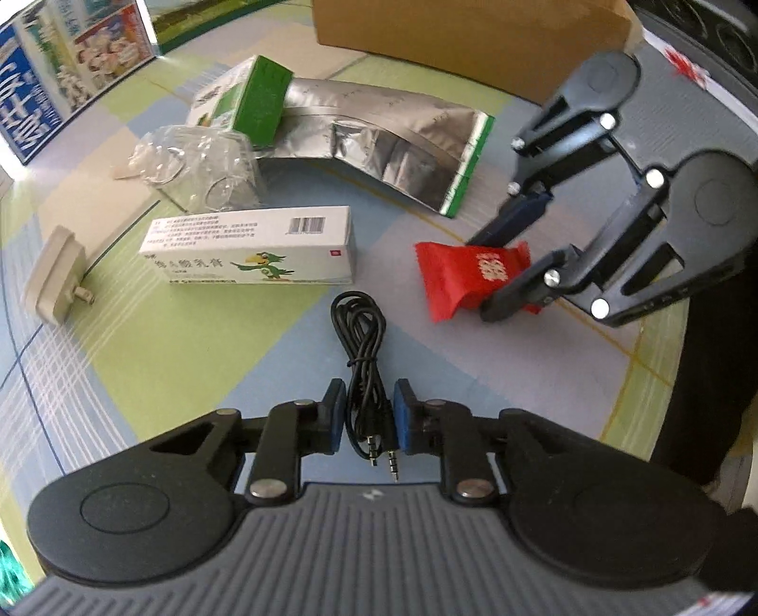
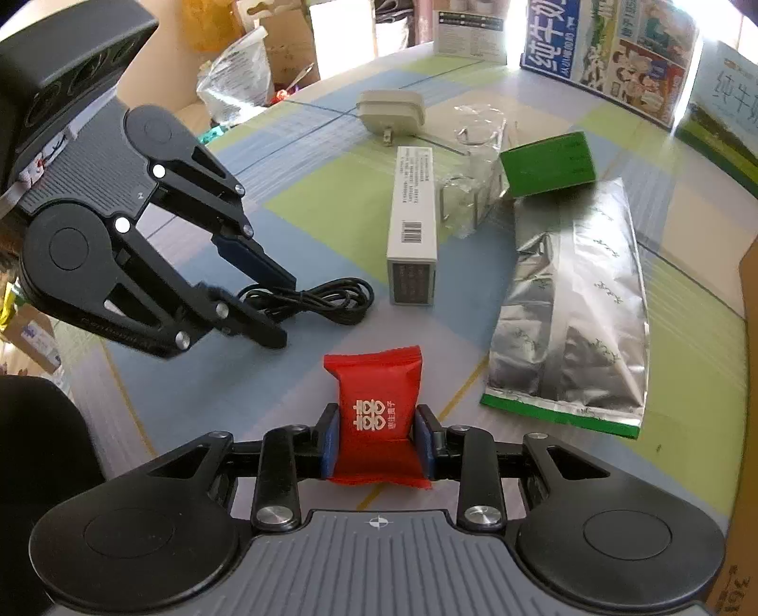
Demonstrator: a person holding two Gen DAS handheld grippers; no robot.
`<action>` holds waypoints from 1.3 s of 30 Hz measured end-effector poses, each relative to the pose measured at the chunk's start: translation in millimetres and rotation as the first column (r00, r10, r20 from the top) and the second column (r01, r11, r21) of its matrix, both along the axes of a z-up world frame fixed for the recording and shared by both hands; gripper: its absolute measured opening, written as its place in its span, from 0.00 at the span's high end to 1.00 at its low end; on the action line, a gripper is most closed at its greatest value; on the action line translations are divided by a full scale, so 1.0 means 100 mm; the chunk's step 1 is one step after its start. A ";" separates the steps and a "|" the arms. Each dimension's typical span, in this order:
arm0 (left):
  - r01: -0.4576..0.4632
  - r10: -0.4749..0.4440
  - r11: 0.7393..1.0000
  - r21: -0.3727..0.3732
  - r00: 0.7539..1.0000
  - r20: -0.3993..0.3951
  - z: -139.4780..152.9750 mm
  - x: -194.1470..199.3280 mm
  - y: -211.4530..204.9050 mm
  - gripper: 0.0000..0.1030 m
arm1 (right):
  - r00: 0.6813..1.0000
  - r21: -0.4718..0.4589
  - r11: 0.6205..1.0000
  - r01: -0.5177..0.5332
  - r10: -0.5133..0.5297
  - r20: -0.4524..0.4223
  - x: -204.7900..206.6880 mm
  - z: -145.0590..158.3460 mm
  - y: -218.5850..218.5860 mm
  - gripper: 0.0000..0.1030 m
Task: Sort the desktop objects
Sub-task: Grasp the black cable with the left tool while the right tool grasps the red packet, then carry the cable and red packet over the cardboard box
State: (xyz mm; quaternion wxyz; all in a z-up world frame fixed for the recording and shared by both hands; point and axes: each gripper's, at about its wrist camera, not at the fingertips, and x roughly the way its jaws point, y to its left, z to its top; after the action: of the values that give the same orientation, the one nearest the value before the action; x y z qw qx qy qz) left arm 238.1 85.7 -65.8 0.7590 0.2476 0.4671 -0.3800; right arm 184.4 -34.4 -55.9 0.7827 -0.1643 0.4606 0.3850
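Observation:
A coiled black audio cable (image 1: 362,360) lies on the checked tablecloth, its plug end between the pads of my left gripper (image 1: 367,417); the jaws stand a little apart beside the cable and do not press it. It also shows in the right wrist view (image 2: 327,301). My right gripper (image 2: 377,438) is shut on a red candy packet (image 2: 376,412), seen too in the left wrist view (image 1: 466,277). A white medicine box (image 1: 256,246), a silver foil bag (image 1: 393,142), a green box (image 1: 260,102), a clear bag of rings (image 1: 203,166) and a beige plug adapter (image 1: 57,275) lie beyond.
A brown cardboard box (image 1: 469,38) stands at the table's far edge. Milk cartons (image 2: 611,47) stand along another edge. The tablecloth (image 1: 189,360) shows bare patches around the cable. Clutter and bags (image 2: 237,76) lie off the table.

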 end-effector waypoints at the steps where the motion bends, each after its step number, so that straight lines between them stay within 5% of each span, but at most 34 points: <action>1: -0.014 0.014 1.000 -0.012 1.000 -0.001 0.00 0.01 0.01 0.75 | 1.000 0.002 1.000 0.003 -0.003 0.002 0.00 0.00 0.00 0.70; 10: -0.094 0.094 0.993 -0.067 0.996 -0.005 -0.02 0.00 0.08 0.73 | 0.999 -0.008 0.999 0.034 -0.034 0.024 -0.06 0.01 0.01 0.70; 14: -0.142 0.142 0.988 -0.062 0.990 -0.014 0.01 0.01 0.09 0.85 | 0.998 -0.011 0.998 0.063 -0.063 0.024 -0.10 0.05 -0.01 0.75; 26: -0.254 0.253 0.965 -0.060 0.967 -0.034 0.12 -0.18 0.05 0.90 | 0.990 0.026 0.992 0.127 -0.128 0.059 -0.31 0.38 -0.20 0.76; 39: -0.329 0.331 0.938 -0.113 0.944 -0.001 0.54 -0.53 0.01 0.90 | 0.971 0.082 0.976 0.203 -0.211 0.111 -0.52 0.82 -0.52 0.76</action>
State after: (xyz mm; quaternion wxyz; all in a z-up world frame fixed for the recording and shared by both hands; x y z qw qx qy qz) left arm 185.2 86.3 -11.7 0.8288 0.1266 0.4732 -0.2706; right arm 132.7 -86.2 26.0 0.8499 -0.1103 0.4142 0.3066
